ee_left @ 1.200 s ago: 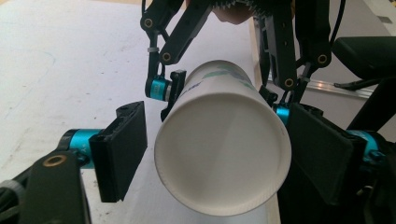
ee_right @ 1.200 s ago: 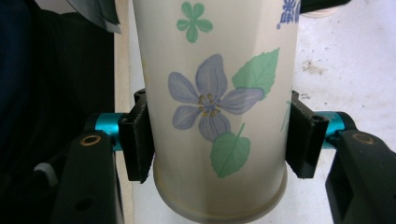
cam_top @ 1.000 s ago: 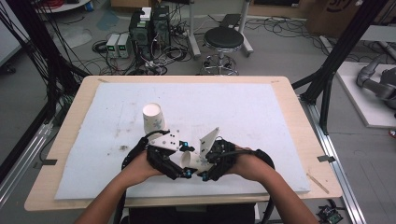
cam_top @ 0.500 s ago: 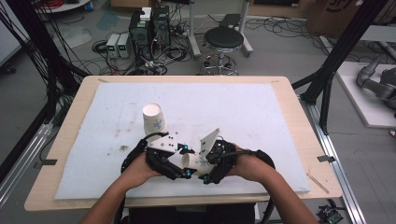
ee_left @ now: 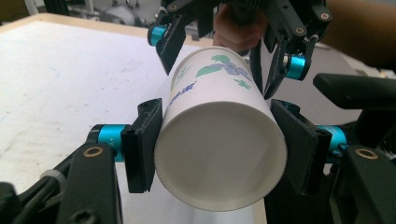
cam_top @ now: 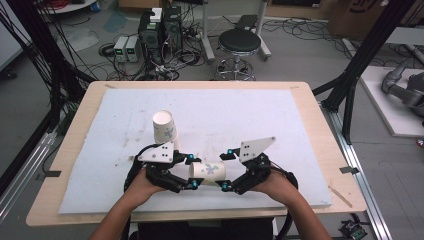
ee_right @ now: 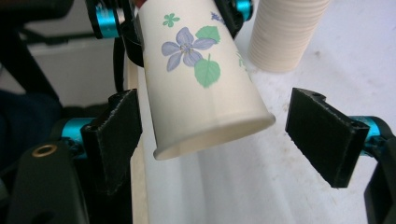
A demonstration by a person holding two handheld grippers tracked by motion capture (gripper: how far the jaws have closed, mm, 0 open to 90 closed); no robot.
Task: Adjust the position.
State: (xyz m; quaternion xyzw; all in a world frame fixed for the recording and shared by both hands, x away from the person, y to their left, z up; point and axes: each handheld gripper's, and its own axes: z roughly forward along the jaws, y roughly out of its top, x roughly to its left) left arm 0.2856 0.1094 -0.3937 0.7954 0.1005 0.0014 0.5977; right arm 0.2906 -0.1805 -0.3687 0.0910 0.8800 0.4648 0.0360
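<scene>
A white paper cup [cam_top: 209, 170] printed with flowers lies on its side just above the white mat [cam_top: 280, 115], near the front edge. My left gripper [cam_top: 192, 171] is shut on it. In the left gripper view both pads press the cup [ee_left: 219, 154] at its near end. The cup's rolled-rim end [ee_right: 205, 135] points at my right gripper [cam_top: 226, 170]. Those jaws have just been opening and now stand open around that end, neither pad pressing on it. A stack of upturned cups [cam_top: 164, 127] stands behind the left gripper.
The mat covers most of the wooden table [cam_top: 320, 120]. The cup stack [ee_right: 285, 32] stands a short way beyond the held cup. A stool [cam_top: 240, 42] and electronics boxes [cam_top: 160, 30] are on the floor past the far edge.
The two grippers, close together before, have drawn apart. The right one opened and slid right, and the cup now shows between them in the left gripper's grip.
</scene>
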